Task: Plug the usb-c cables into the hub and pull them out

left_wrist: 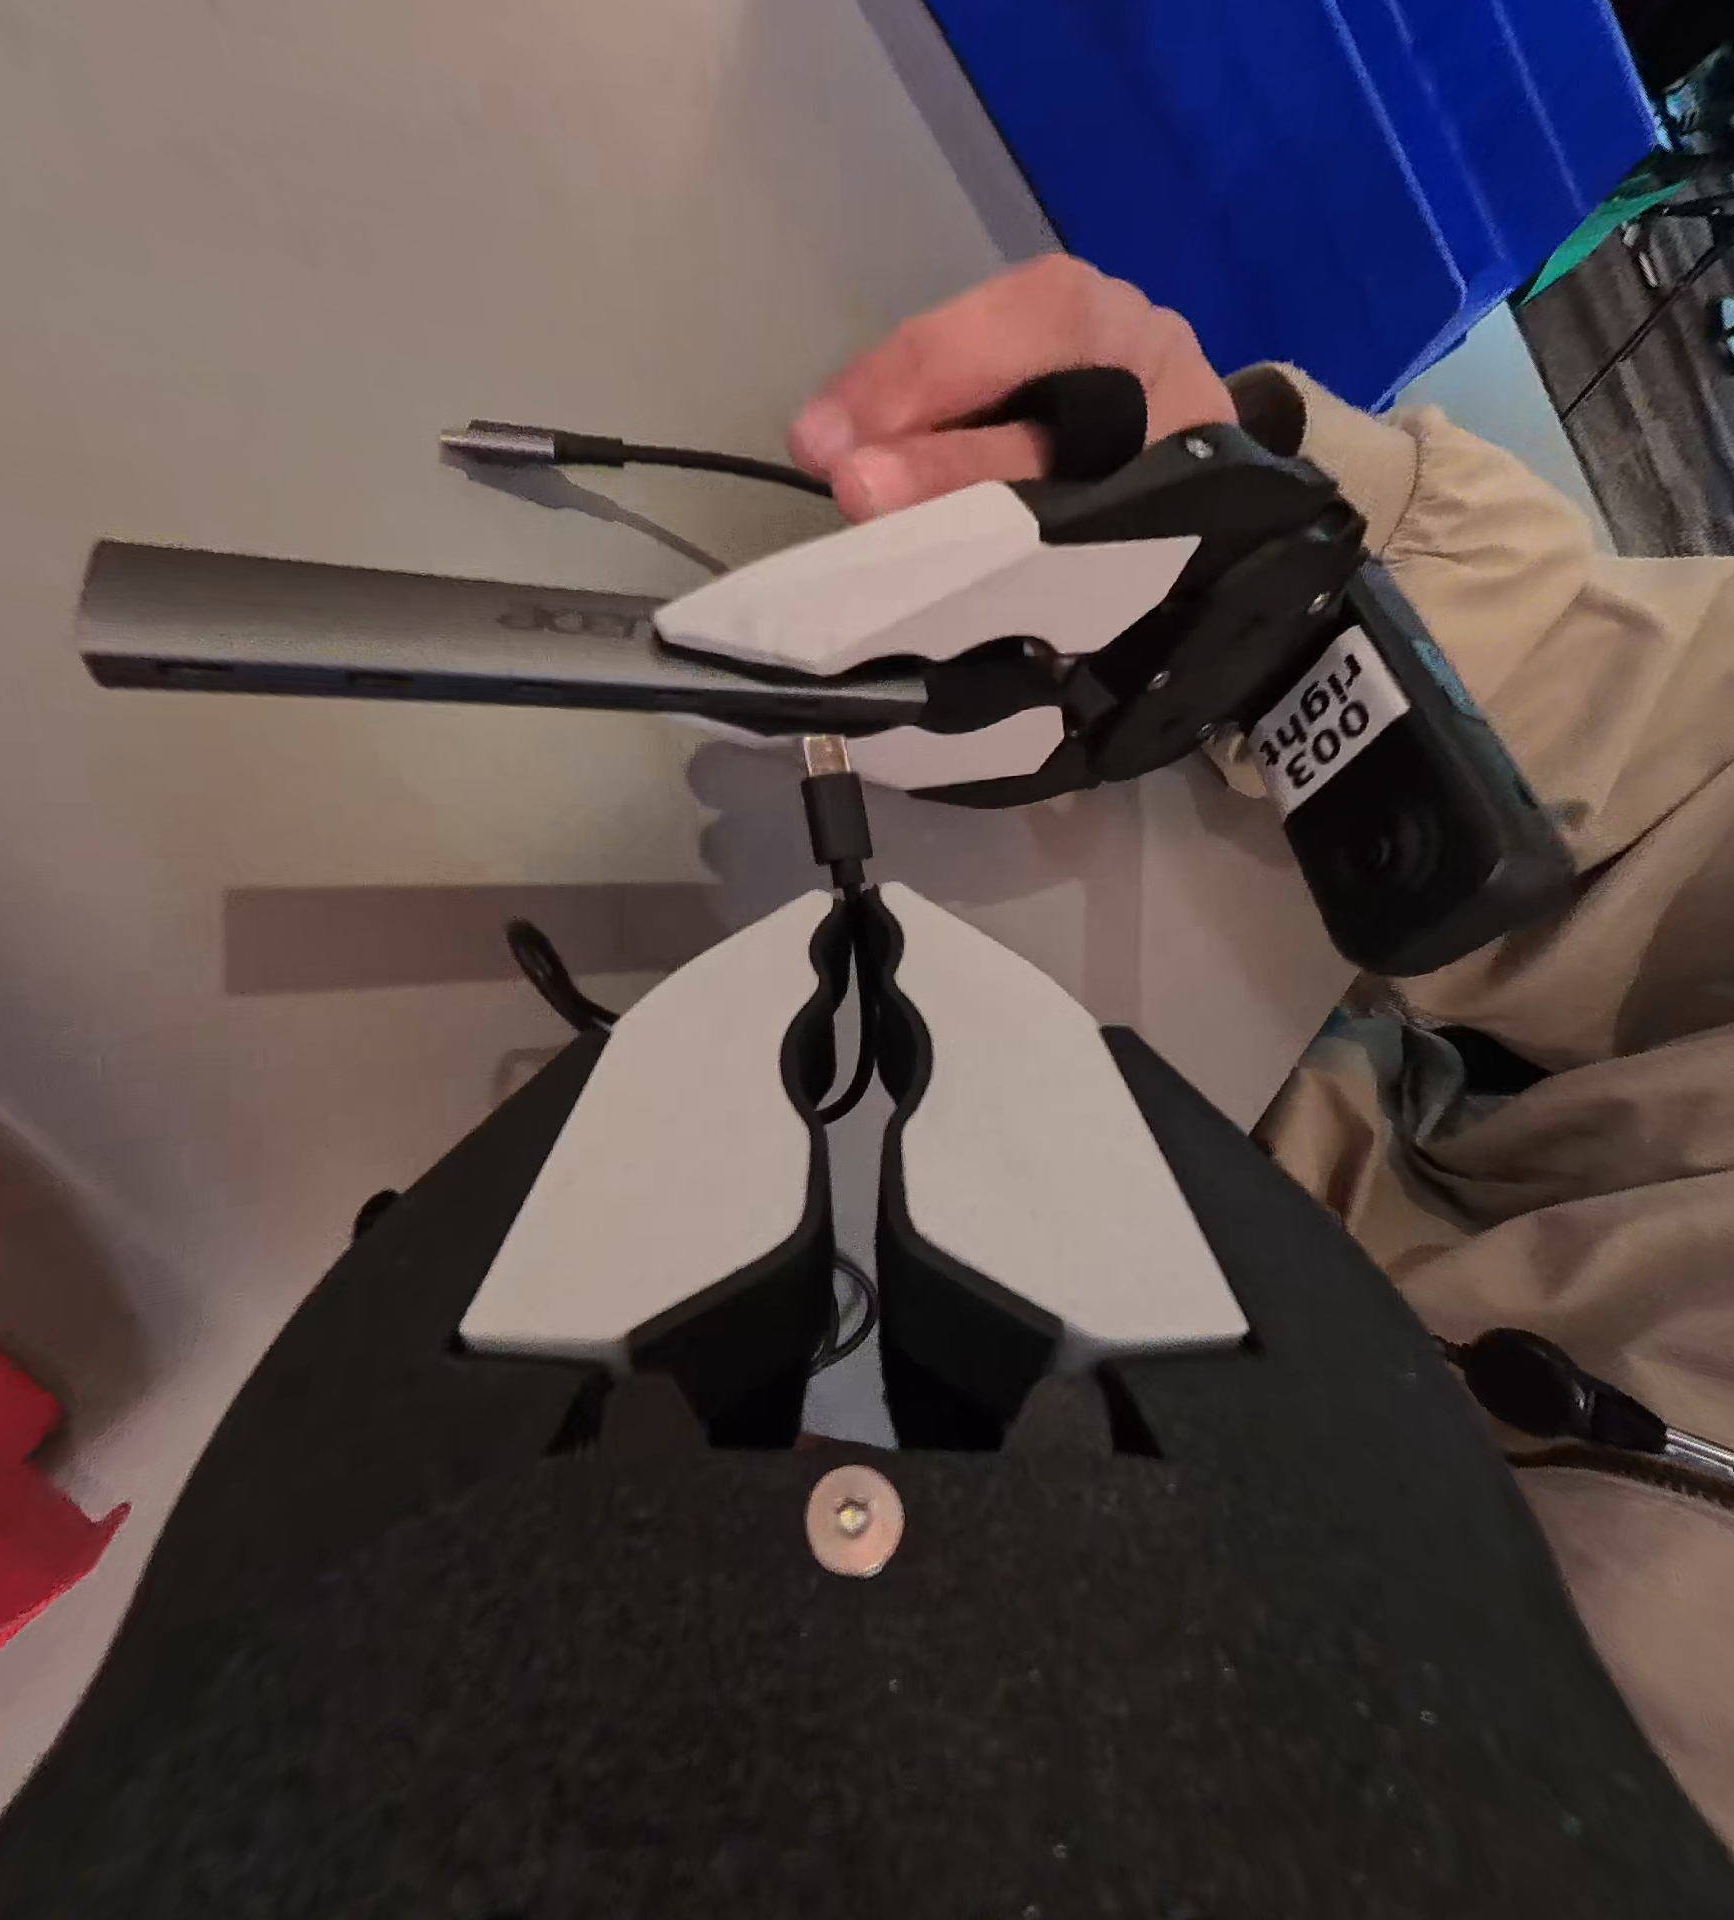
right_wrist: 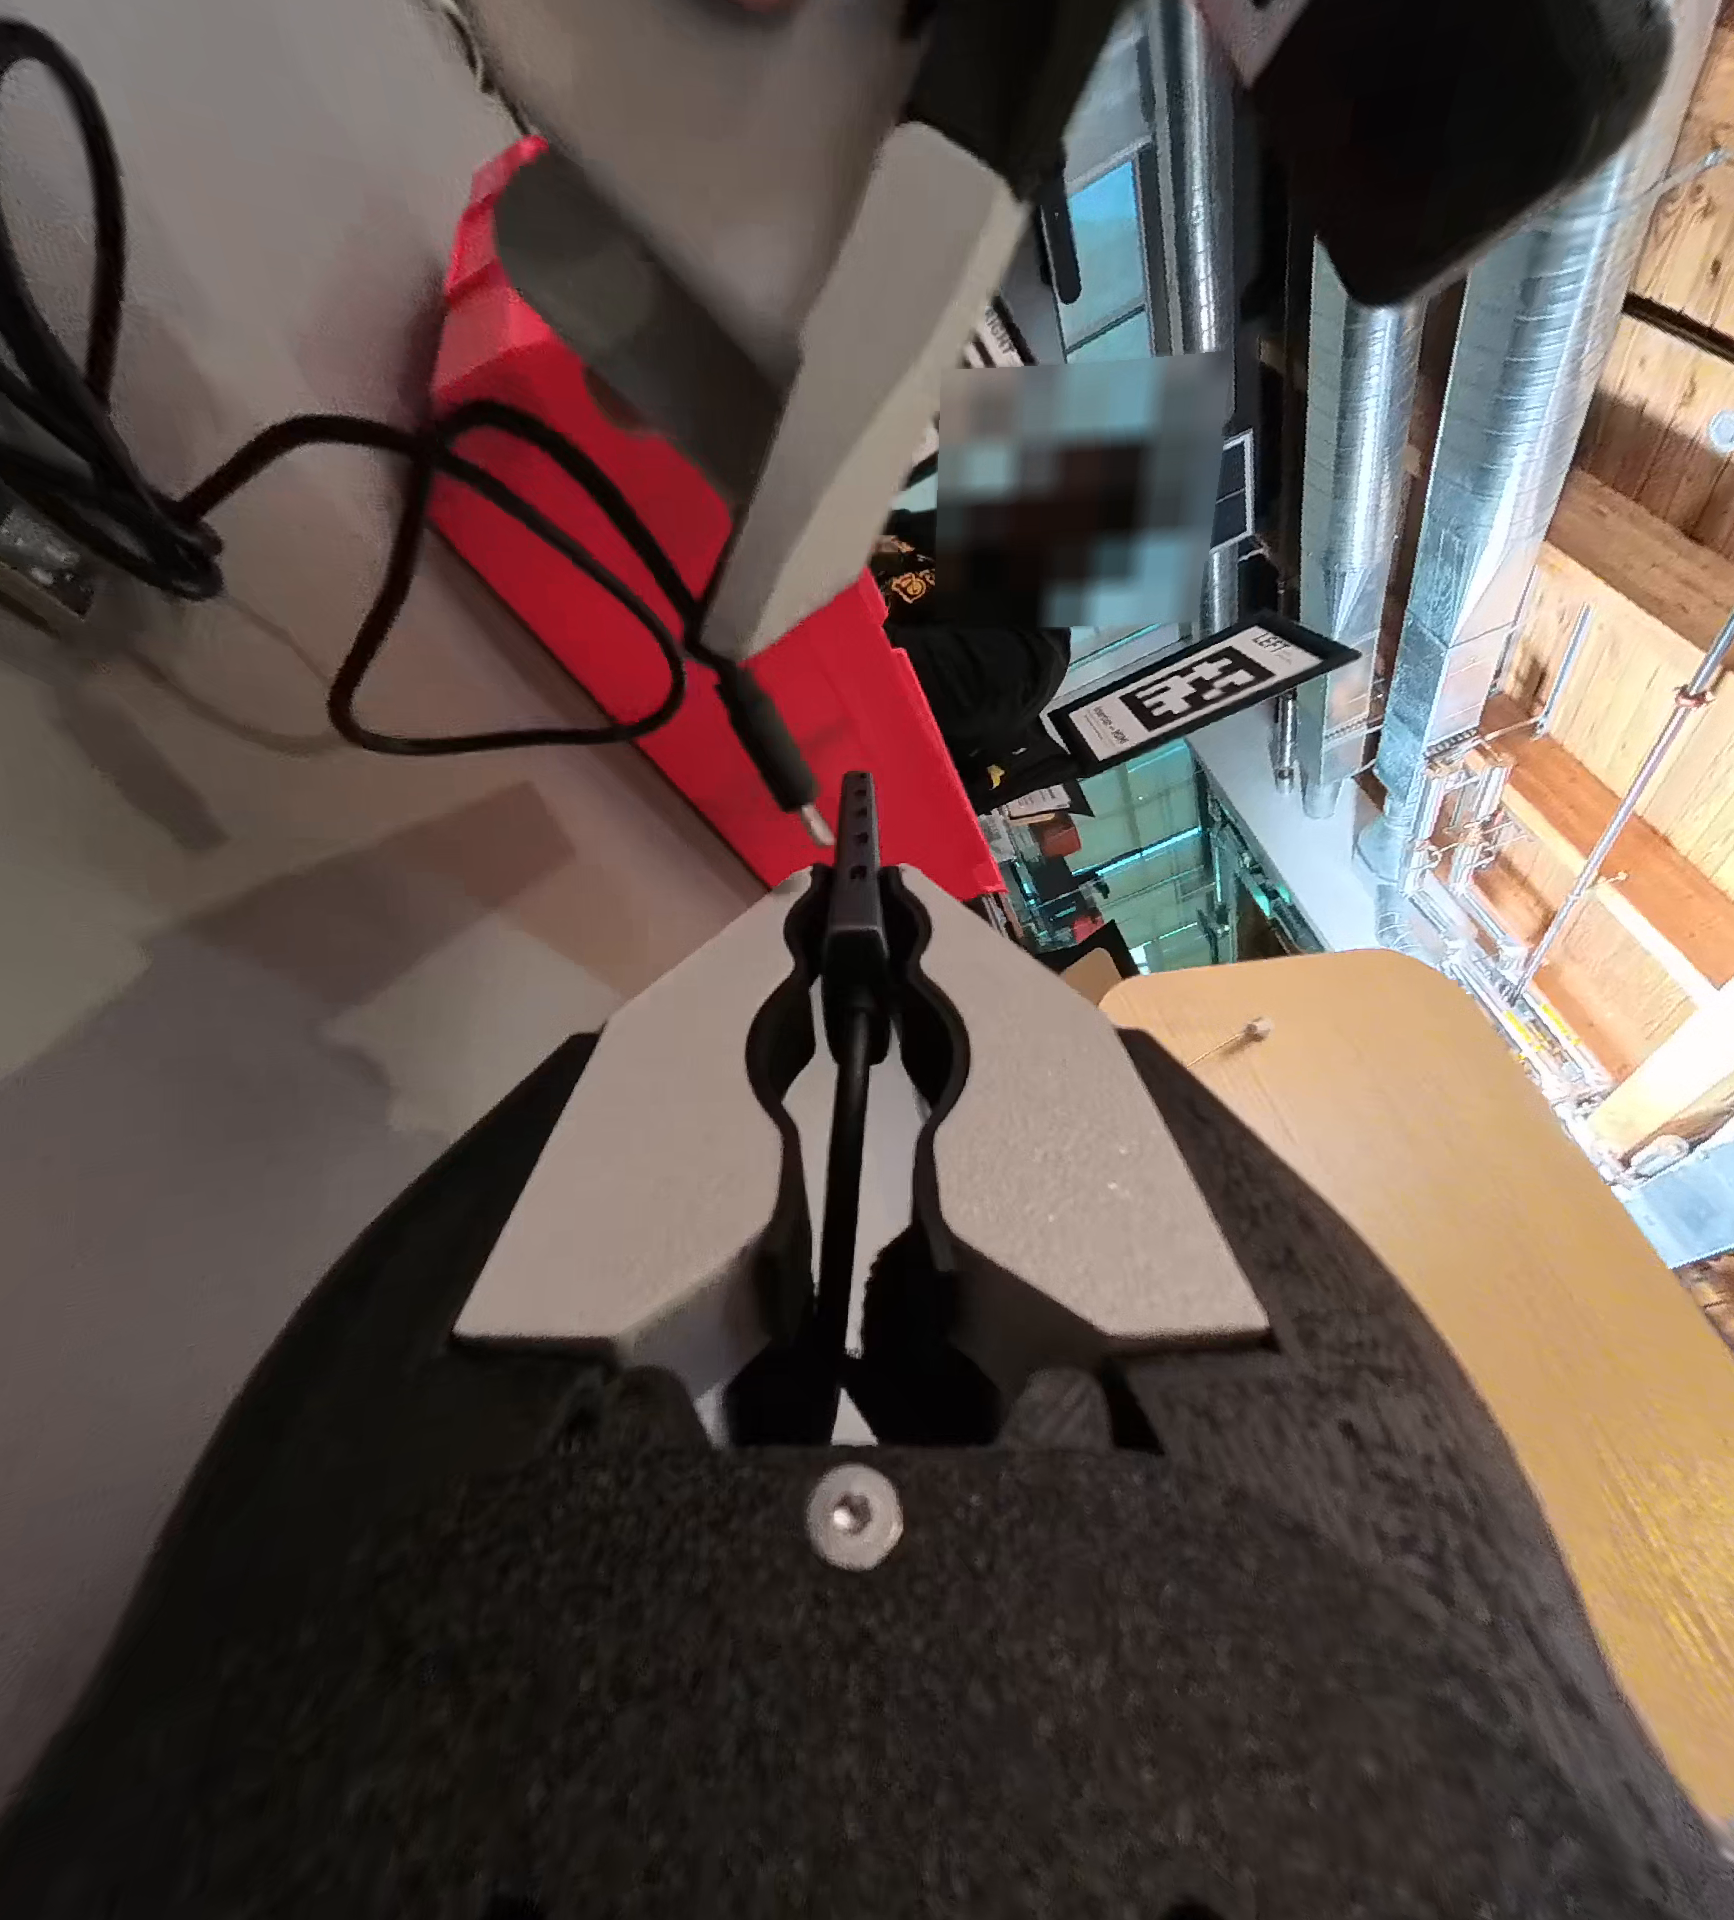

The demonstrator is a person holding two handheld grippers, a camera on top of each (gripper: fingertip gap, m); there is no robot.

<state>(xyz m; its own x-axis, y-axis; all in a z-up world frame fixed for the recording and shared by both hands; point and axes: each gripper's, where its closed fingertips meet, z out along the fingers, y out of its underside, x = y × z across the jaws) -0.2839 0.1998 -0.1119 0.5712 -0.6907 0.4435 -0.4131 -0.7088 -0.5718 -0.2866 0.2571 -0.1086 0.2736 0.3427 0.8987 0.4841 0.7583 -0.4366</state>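
My left gripper (left_wrist: 847,896) is shut on a black USB-C cable, just behind its plug (left_wrist: 830,795). The plug's metal tip points at the port side of the grey hub (left_wrist: 375,629) and stops just short of it, near the hub's right end. My right gripper (left_wrist: 712,686) is shut on that end and holds the hub off the table. In the right wrist view my right gripper (right_wrist: 855,883) clamps the hub (right_wrist: 858,847) seen edge-on. The plug (right_wrist: 775,753) and the left gripper's finger (right_wrist: 821,436) come in from above left. The hub's own cable ends in a grey plug (left_wrist: 510,442).
A white table (left_wrist: 219,260) lies beneath. A red bin (right_wrist: 572,488) stands on one side and a blue bin (left_wrist: 1258,156) on the other. Slack black cable (right_wrist: 63,343) with a metal USB plug (right_wrist: 32,561) lies on the table. A hand and beige sleeve (left_wrist: 1569,727) hold the right gripper.
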